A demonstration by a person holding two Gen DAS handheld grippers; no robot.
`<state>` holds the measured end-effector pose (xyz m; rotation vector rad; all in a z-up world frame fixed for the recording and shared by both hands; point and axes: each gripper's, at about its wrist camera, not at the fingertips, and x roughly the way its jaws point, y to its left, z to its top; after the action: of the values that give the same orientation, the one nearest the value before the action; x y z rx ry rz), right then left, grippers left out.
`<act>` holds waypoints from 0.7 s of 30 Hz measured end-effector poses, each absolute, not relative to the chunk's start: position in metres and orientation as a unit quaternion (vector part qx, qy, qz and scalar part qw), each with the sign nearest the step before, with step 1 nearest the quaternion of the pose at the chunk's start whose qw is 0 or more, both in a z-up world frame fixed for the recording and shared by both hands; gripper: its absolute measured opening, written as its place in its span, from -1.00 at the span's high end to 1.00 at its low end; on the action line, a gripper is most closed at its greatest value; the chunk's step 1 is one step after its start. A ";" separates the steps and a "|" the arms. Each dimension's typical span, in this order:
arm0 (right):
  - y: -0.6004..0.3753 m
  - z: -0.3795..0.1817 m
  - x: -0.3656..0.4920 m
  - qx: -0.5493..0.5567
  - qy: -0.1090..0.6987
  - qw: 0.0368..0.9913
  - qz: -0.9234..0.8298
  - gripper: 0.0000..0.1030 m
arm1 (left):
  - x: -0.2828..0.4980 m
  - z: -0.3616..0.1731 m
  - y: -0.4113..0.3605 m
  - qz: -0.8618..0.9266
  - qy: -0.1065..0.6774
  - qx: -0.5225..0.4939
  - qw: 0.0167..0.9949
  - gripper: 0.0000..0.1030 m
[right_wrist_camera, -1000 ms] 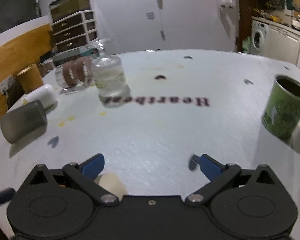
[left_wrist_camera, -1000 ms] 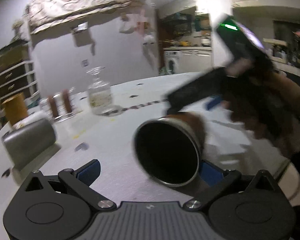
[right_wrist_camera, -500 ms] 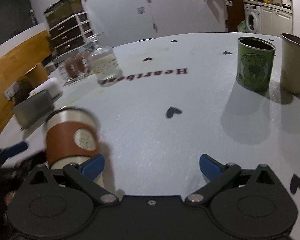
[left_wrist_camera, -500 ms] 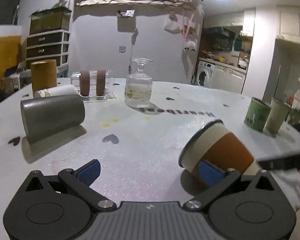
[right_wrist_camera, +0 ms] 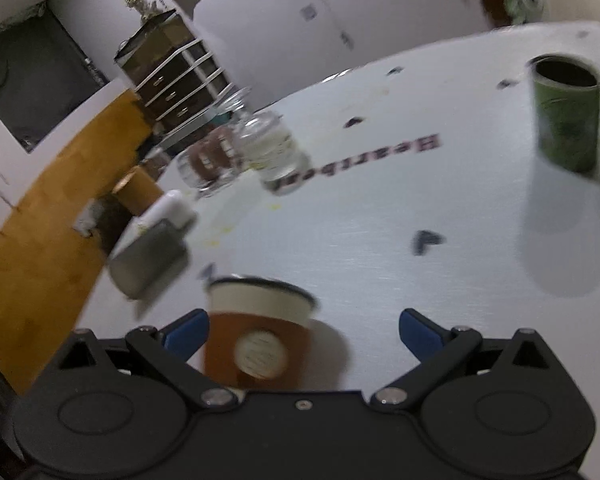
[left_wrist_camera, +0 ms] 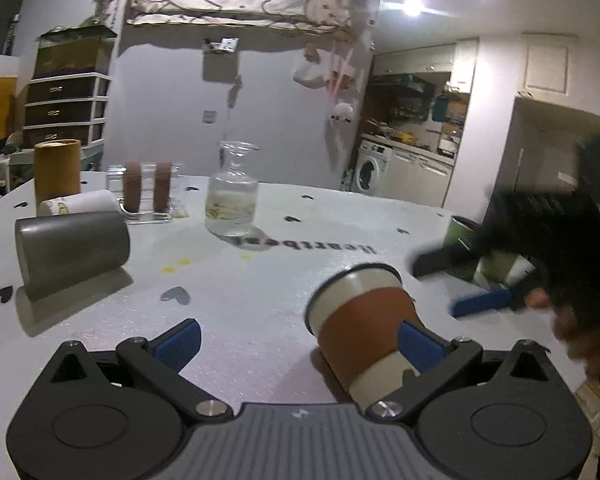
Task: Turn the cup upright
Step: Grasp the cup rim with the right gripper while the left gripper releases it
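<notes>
A cream cup with a brown sleeve (left_wrist_camera: 364, 328) stands tilted on the white table, rim up and leaning away, against my left gripper's right finger (left_wrist_camera: 418, 344). My left gripper (left_wrist_camera: 296, 340) is open, not clamped on it. In the right wrist view the same cup (right_wrist_camera: 256, 340) sits between the fingers, close to the left one; my right gripper (right_wrist_camera: 300, 332) is open. The right gripper also shows blurred at the right of the left wrist view (left_wrist_camera: 480, 300).
A grey cup (left_wrist_camera: 72, 244) lies on its side at left, by a white cup (left_wrist_camera: 76, 204), a tan cylinder (left_wrist_camera: 58, 170), a clear holder (left_wrist_camera: 148, 196) and a glass bottle (left_wrist_camera: 232, 200). A green can (right_wrist_camera: 566, 114) stands at right.
The cup has gone from lying on its side to nearly upright. My right gripper swung round towards it. My left gripper stayed beside it.
</notes>
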<state>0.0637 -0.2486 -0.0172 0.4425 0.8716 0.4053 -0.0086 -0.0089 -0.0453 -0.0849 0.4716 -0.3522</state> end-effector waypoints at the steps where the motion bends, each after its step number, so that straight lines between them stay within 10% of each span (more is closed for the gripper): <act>1: -0.243 -0.017 0.070 0.211 0.425 0.857 0.200 -0.99 | -0.009 -0.047 -0.011 -0.176 0.235 -0.039 0.955 -1.00; 8: -0.209 -0.031 0.109 0.204 0.493 0.824 0.190 -0.96 | -0.006 -0.055 -0.013 -0.189 0.247 -0.040 0.950 -1.00; 11: -0.204 -0.036 0.113 0.200 0.502 0.818 0.197 -0.66 | -0.008 -0.055 -0.012 -0.191 0.245 -0.038 0.950 -1.00; 21: -0.210 0.004 0.056 0.105 0.392 0.893 0.195 -0.60 | -0.014 -0.055 -0.017 -0.209 0.230 -0.036 0.950 -0.98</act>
<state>0.0564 -0.2096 0.0039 0.2189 0.8129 0.4049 -0.0137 -0.0171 -0.0547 -0.0735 0.4687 -0.4246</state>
